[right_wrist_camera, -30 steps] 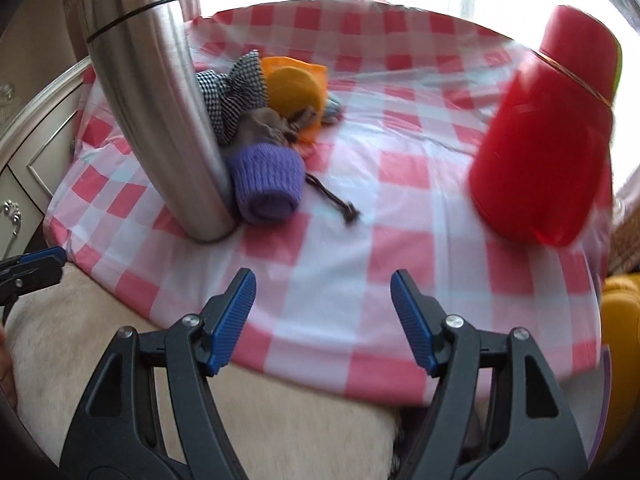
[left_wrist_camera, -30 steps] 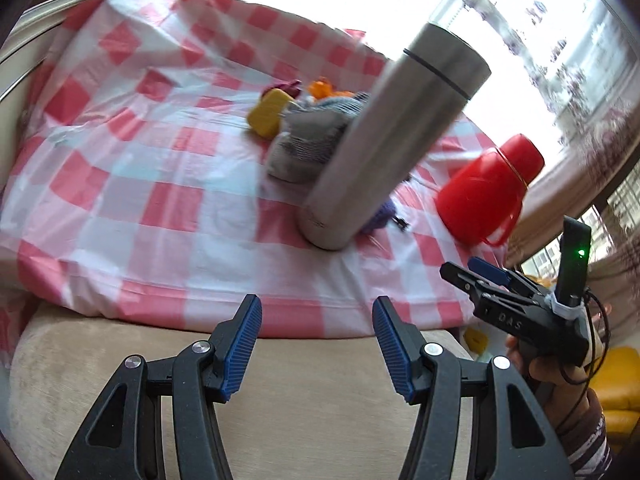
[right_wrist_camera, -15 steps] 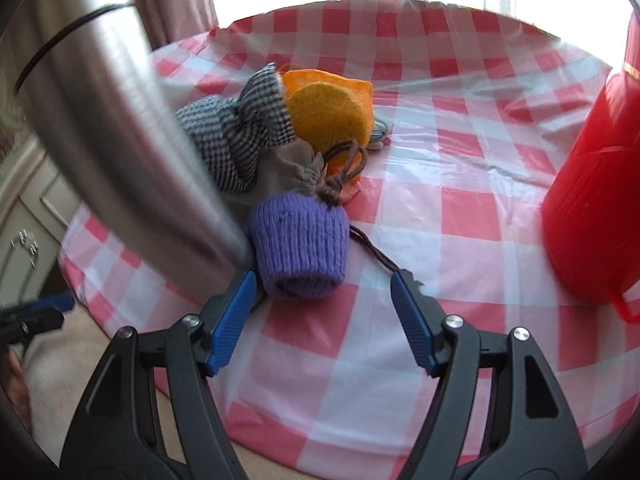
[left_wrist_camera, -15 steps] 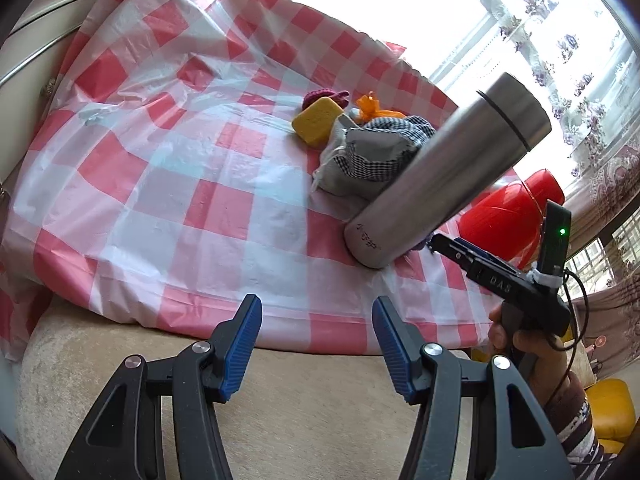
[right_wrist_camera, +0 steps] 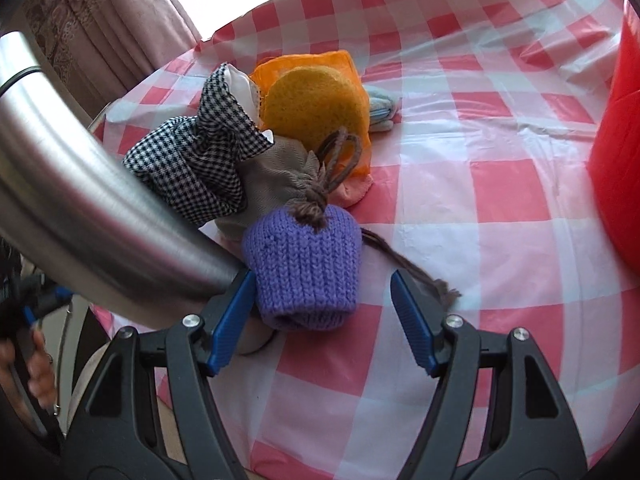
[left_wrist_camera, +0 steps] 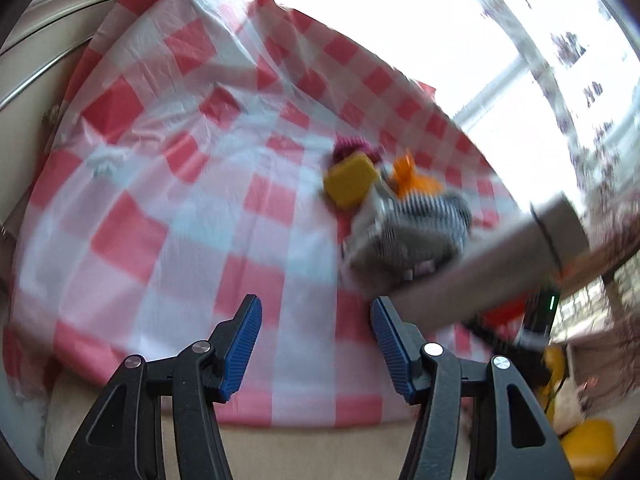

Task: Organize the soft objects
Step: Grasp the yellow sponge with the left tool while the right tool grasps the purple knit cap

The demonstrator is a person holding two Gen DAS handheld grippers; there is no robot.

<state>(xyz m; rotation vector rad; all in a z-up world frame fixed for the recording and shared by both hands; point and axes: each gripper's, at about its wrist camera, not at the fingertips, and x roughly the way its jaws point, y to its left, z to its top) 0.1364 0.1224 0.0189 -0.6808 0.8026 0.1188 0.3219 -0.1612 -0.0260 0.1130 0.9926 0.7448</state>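
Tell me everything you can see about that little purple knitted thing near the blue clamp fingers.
The purple knitted piece looks like a small ribbed wool cuff or pouch, soft and thick. It lies on the red-and-white checked tablecloth, open rolled end toward the camera. A brown drawstring knot from the grey cloth bag rests on its far edge. The steel flask stands close at its left. It sits between the right gripper's open fingers, ungripped.

Daylight floods in from the window behind the table, which is blown out to plain white in both views. The left wrist view is smeared by motion blur: the checked tablecloth, the pile of soft things and the steel flask all lose their edges. The right wrist view is sharp, with knit stitches clear on the purple cosy. Soft glare streaks the flask. Fisheye bending curves the edges, and the corners go dark.
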